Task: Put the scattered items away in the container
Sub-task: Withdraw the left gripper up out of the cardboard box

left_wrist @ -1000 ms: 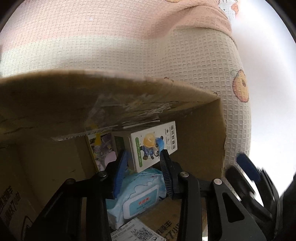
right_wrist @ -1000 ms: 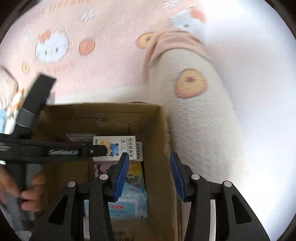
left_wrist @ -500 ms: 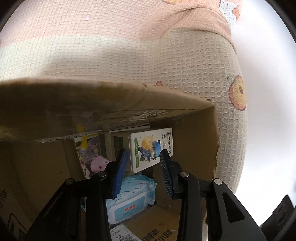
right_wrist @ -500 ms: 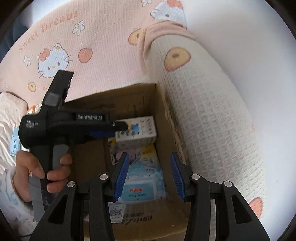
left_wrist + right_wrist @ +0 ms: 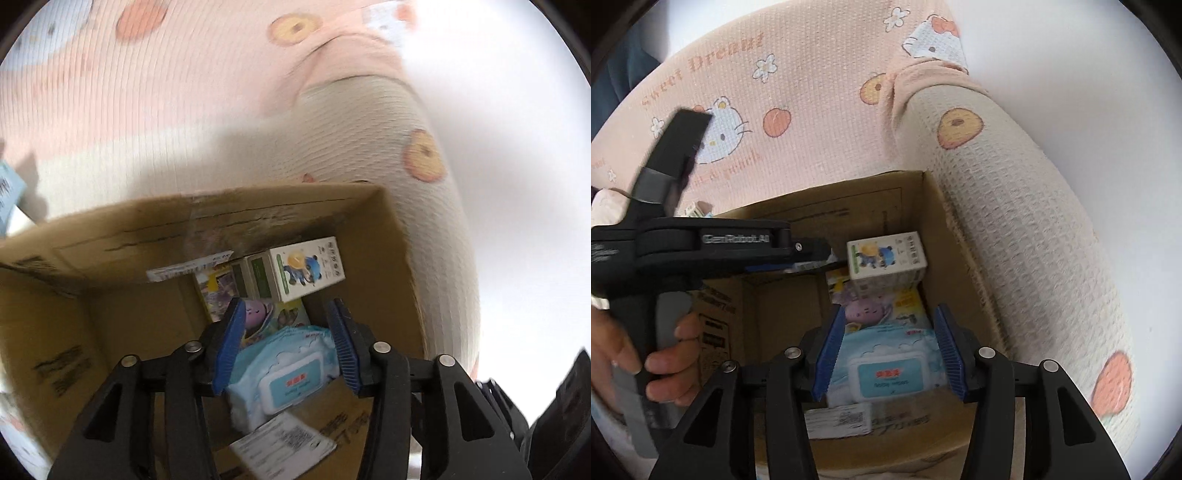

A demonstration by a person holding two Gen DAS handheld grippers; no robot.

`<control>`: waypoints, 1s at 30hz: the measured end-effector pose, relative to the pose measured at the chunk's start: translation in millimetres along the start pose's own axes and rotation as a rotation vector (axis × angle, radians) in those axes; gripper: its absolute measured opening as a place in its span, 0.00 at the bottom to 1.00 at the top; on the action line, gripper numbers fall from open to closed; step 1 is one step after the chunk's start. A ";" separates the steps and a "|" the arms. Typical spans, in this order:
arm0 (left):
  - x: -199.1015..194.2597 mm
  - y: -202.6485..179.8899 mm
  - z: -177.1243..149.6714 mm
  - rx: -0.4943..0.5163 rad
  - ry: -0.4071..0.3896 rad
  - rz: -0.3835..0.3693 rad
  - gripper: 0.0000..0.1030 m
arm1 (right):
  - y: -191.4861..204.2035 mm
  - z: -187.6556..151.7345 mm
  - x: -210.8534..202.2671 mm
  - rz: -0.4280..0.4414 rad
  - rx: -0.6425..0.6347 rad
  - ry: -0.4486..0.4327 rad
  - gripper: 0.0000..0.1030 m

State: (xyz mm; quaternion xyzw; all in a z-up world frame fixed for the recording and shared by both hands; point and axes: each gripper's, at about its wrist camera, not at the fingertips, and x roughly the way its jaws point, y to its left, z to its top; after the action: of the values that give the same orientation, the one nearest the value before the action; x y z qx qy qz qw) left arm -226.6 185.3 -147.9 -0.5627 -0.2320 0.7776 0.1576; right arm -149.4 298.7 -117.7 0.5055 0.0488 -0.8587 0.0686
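Left wrist view: left claw (image 5: 284,347) jaws just opened wide, empty, above cardboard box (image 5: 258,218). Small carton (image 5: 295,271) lies inside, ahead of claw, long axis crosswise.

Right wrist view: right claw (image 5: 890,354) jaws just widened, empty, over wipes pack (image 5: 886,374); nearer carton.

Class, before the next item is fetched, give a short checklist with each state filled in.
1. White carton inside box, free of the pads: ok.
2. Left gripper empty, jaws just opened: ok.
3. Right gripper empty, jaws just opened: ok.
4. Wipes pack in box: ok.
5. Box floor has bare space on the left: ok.
6. Next item's place: cannot tell.
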 end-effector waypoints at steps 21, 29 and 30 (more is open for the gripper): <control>-121.2 13.1 -92.8 0.450 -0.180 0.026 0.61 | 119.8 -97.7 -87.5 0.081 -0.077 -0.354 0.56; -155.9 74.6 -116.1 0.379 -0.205 0.090 0.62 | 152.6 -122.3 -80.8 0.108 -0.045 -0.308 0.57; -159.8 88.0 -118.0 0.347 -0.203 0.098 0.62 | 155.6 -124.6 -80.5 0.111 -0.042 -0.300 0.57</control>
State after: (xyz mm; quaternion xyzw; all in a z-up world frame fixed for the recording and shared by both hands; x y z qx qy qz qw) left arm -62.7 51.9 -97.6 -0.4567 -0.0816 0.8652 0.1902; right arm 22.6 169.9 -109.9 0.3720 0.0278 -0.9182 0.1332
